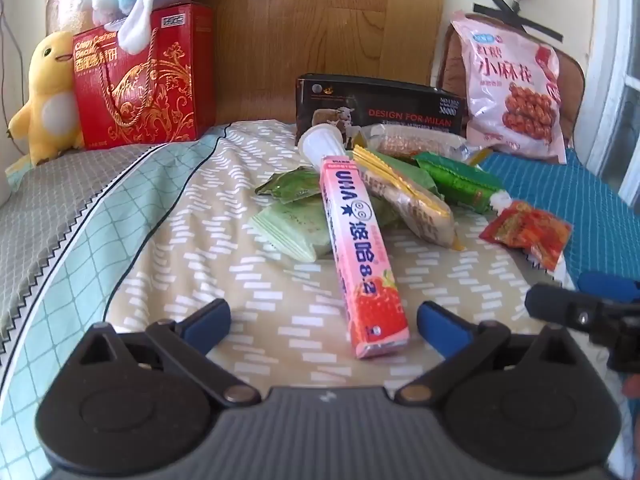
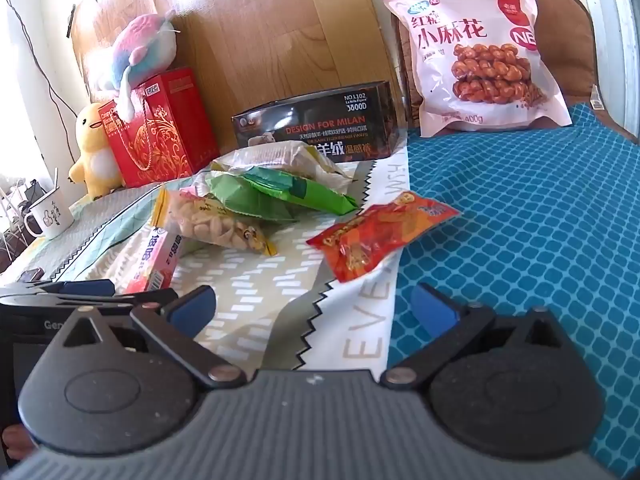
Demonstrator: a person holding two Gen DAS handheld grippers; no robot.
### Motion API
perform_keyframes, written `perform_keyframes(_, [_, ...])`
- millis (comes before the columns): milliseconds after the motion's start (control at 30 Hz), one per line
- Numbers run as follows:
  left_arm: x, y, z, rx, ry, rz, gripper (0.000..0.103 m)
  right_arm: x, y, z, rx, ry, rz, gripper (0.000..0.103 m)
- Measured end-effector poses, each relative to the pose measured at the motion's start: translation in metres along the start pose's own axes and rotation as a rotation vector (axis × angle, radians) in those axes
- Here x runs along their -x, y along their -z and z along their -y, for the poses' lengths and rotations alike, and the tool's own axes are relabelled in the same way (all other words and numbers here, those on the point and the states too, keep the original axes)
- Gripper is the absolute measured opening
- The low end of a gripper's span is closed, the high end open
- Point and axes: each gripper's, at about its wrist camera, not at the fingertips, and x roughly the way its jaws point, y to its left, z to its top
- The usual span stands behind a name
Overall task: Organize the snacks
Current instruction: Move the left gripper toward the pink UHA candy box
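Nothing sorted yet. My left tongs (image 1: 324,318) and right tongs (image 2: 314,306) both gaped wide, empty. Snack pile (image 1: 372,192) sat mid-frame on the bed (image 1: 160,248), pink candy box (image 1: 362,260) nearest; everything left.

Left wrist view. The left gripper (image 1: 324,318) stands with its blue-padded jaws spread wide above a patterned bedspread (image 1: 168,240), nothing between the pads. Just ahead lies a pink candy box (image 1: 362,256), its near end between the open fingers but untouched. Beyond it sits a heap of snacks: pale green wrappers (image 1: 294,228), a clear packet with a yellow seal (image 1: 408,196), a darker green packet (image 1: 460,178) and a white cup (image 1: 322,142). A red sachet (image 1: 528,232) lies apart on the right. Behind stand a black carton (image 1: 380,108), a red gift box (image 1: 140,80), a yellow plush toy (image 1: 46,96) and a large pink bag (image 1: 514,88). The right gripper (image 1: 592,312) enters at the right edge.
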Motion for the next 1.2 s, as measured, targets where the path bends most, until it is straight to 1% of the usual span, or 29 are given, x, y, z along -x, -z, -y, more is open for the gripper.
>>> perform_keyframes(67, [0.002, 0.002, 0.002, -0.019, 0.0, 0.001, 0.103, 0.0, 0.0, 0.0, 0.0, 0.0, 0.001, 0.103])
perform_keyframes(100, [0.006, 0.003, -0.003, 0.005, 0.041, 0.014, 0.103, 0.0, 0.001, -0.001, 0.001, 0.001, 0.0, 0.103])
perform_keyframes(167, [0.012, 0.006, -0.008, 0.005, 0.057, 0.022, 0.103, -0.001, 0.001, -0.002, 0.006, 0.006, -0.001, 0.103])
perform_keyframes(267, [0.024, 0.01, -0.026, 0.051, 0.049, 0.067, 0.101, -0.001, 0.001, -0.003, 0.017, 0.014, -0.003, 0.103])
perform_keyframes(300, [0.03, 0.008, -0.04, 0.065, 0.041, 0.078, 0.101, 0.0, 0.001, -0.003, 0.019, 0.011, 0.003, 0.103])
perform_keyframes(333, [0.033, 0.006, -0.048, 0.071, 0.014, 0.104, 0.101, 0.003, 0.002, -0.004, 0.03, 0.006, 0.018, 0.103])
perform_keyframes(367, [0.034, 0.005, -0.049, 0.069, -0.027, 0.132, 0.101, 0.009, 0.003, -0.007, 0.053, -0.01, 0.046, 0.098])
perform_keyframes(400, [0.037, 0.002, -0.056, 0.078, -0.05, 0.158, 0.099, 0.014, 0.003, -0.012, 0.08, -0.042, 0.071, 0.097])
perform_keyframes(467, [0.042, -0.003, -0.069, 0.1, -0.027, 0.203, 0.098, 0.021, 0.004, -0.031, 0.13, -0.101, 0.081, 0.095])
perform_keyframes(500, [0.042, -0.003, -0.075, 0.117, -0.009, 0.232, 0.095, 0.021, 0.002, -0.043, 0.165, -0.138, 0.065, 0.093])
perform_keyframes(533, [0.042, -0.001, -0.08, 0.146, 0.007, 0.257, 0.093, 0.019, 0.001, -0.052, 0.194, -0.157, 0.051, 0.085])
perform_keyframes(567, [0.039, 0.001, -0.086, 0.178, 0.023, 0.258, 0.093, 0.016, -0.001, -0.065, 0.235, -0.167, 0.04, 0.076])
perform_keyframes(600, [0.034, 0.003, -0.09, 0.203, 0.032, 0.229, 0.078, 0.013, -0.002, -0.073, 0.264, -0.169, 0.034, 0.072])
perform_keyframes(633, [0.029, 0.001, -0.093, 0.224, 0.047, 0.194, 0.06, 0.009, -0.003, -0.082, 0.295, -0.172, 0.025, 0.068])
perform_keyframes(667, [0.027, 0.001, -0.097, 0.248, 0.063, 0.184, 0.06, 0.005, -0.004, -0.086, 0.31, -0.177, 0.014, 0.066])
perform_keyframes(767, [0.026, 0.003, -0.11, 0.315, 0.098, 0.205, 0.065, -0.012, -0.012, -0.094, 0.278, -0.197, -0.033, 0.067])
perform_keyframes(800, [0.027, 0.013, -0.111, 0.335, 0.09, 0.221, 0.069, -0.016, -0.016, -0.097, 0.261, -0.206, -0.046, 0.067])
perform_keyframes(833, [0.028, 0.015, -0.114, 0.356, 0.084, 0.23, 0.07, -0.019, -0.016, -0.103, 0.251, -0.211, -0.056, 0.067])
perform_keyframes(900, [0.029, 0.018, -0.119, 0.384, 0.088, 0.249, 0.072, -0.027, -0.012, -0.116, 0.267, -0.195, -0.069, 0.073])
perform_keyframes(933, [0.03, 0.019, -0.119, 0.387, 0.088, 0.255, 0.072, -0.032, -0.009, -0.122, 0.28, -0.176, -0.074, 0.08])
perform_keyframes(1000, [0.031, 0.019, -0.117, 0.382, 0.081, 0.262, 0.072, -0.043, -0.004, -0.13, 0.296, -0.142, -0.086, 0.084])
perform_keyframes(1033, [0.031, 0.02, -0.115, 0.376, 0.078, 0.265, 0.072, -0.045, -0.002, -0.133, 0.311, -0.121, -0.079, 0.084])
perform_keyframes(1100, [0.033, 0.02, -0.112, 0.365, 0.074, 0.273, 0.072, -0.044, -0.001, -0.136, 0.353, -0.105, -0.07, 0.077])
perform_keyframes(1133, [0.034, 0.021, -0.112, 0.362, 0.074, 0.277, 0.072, -0.04, 0.0, -0.134, 0.375, -0.112, -0.066, 0.064])
perform_keyframes(1167, [0.034, 0.021, -0.112, 0.361, 0.075, 0.278, 0.072, -0.037, -0.001, -0.134, 0.394, -0.112, -0.076, 0.048])
perform_keyframes(1200, [0.035, 0.021, -0.113, 0.362, 0.076, 0.278, 0.072, -0.032, -0.001, -0.13, 0.402, -0.112, -0.089, 0.041])
